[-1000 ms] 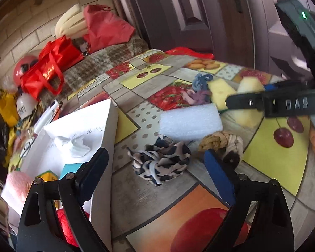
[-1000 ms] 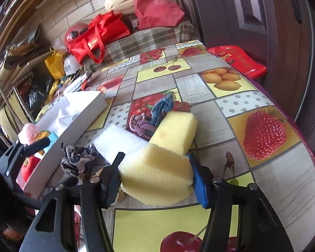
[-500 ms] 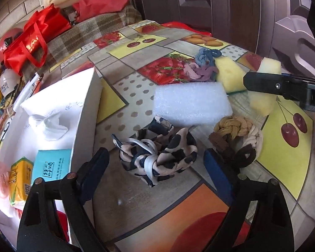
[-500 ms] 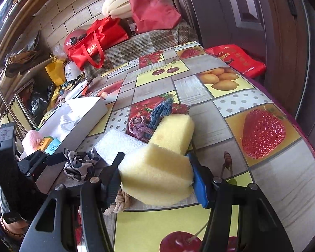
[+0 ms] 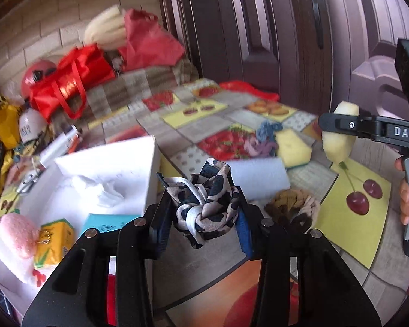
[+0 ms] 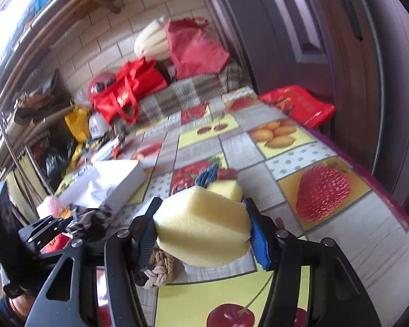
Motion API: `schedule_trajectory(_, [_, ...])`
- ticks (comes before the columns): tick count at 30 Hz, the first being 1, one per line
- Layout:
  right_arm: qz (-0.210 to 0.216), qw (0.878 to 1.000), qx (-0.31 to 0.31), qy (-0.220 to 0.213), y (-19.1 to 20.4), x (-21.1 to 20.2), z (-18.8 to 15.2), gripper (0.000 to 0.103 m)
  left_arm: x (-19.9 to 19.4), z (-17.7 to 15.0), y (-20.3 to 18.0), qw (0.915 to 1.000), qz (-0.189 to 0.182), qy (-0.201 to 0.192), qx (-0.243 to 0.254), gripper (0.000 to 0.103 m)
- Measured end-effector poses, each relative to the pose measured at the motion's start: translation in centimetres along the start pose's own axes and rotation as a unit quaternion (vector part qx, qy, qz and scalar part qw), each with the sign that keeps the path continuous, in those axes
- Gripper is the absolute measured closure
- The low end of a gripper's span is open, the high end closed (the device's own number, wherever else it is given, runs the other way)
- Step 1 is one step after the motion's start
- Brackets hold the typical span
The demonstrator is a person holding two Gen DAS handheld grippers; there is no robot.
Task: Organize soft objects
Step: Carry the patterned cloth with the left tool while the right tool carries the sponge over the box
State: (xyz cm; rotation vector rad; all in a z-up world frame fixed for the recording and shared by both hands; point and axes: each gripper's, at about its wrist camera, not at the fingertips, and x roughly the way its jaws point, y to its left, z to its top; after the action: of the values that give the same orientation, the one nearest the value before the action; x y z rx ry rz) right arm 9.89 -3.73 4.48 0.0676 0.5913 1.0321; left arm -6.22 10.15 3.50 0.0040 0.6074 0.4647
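Observation:
My left gripper [image 5: 203, 215] is shut on a black-and-white patterned cloth scrunchie [image 5: 207, 207], lifted off the table beside the white box [image 5: 150, 174]. My right gripper [image 6: 201, 229] is shut on a yellow sponge [image 6: 201, 223], held above the table; it also shows at the right of the left wrist view [image 5: 338, 136]. On the table lie a second yellow sponge [image 5: 293, 145], a white foam block [image 5: 259, 173], a braided brown-and-cream ring [image 5: 291, 209] and a blue-and-purple knotted cord [image 5: 267, 136].
The white box holds crumpled tissue [image 5: 106, 193], a pink puff [image 5: 19, 235], a yellow pack [image 5: 53, 241] and a teal pack [image 5: 106, 222]. Red bags [image 6: 128, 90] and clutter sit on a bench behind the table. A dark door [image 6: 300, 27] stands at the right.
My left gripper closed on the patterned scrunchie and lifted it off the table toward the white box. My right gripper raised the yellow sponge higher.

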Motion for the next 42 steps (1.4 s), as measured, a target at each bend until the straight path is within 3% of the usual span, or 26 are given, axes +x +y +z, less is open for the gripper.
schedule_trajectory(5, [-0.007,0.999,0.021,-0.035,-0.7,-1.2,0.1,0.044,-3.1,-0.3,1.0,0.9967,0.01,-0.079,-0.02,0.062])
schedule_trajectory(10, [-0.017,0.995,0.042,-0.083,-1.5,-2.9,0.0,0.044,-4.3,-0.7,2.9,0.9924,0.022,-0.104,-0.06,0.062])
schedule_trajectory(14, [-0.027,0.992,0.059,-0.108,-1.8,-3.6,-0.1,0.044,-5.1,-1.2,3.3,0.991,0.037,-0.112,-0.062,0.062])
schedule_trajectory(22, [-0.02,0.993,0.038,-0.108,-0.4,-3.3,-0.2,0.044,-6.9,-3.0,6.0,0.9879,0.063,-0.117,-0.081,0.062])
schedule_trajectory(28, [-0.012,0.993,0.019,-0.112,1.9,-3.0,-0.7,0.044,-8.0,-4.7,10.6,0.9802,0.102,-0.114,-0.125,0.062])
schedule_trajectory(35, [-0.003,0.994,-0.002,-0.112,4.4,-2.0,-0.9,0.044,-8.9,-6.6,15.3,0.9656,0.157,-0.113,-0.174,0.062])
schedule_trajectory(42, [0.011,0.995,-0.026,-0.101,6.6,-0.6,-1.1,0.044,-8.9,-7.1,16.3,0.9617,0.165,-0.11,-0.189,0.062])
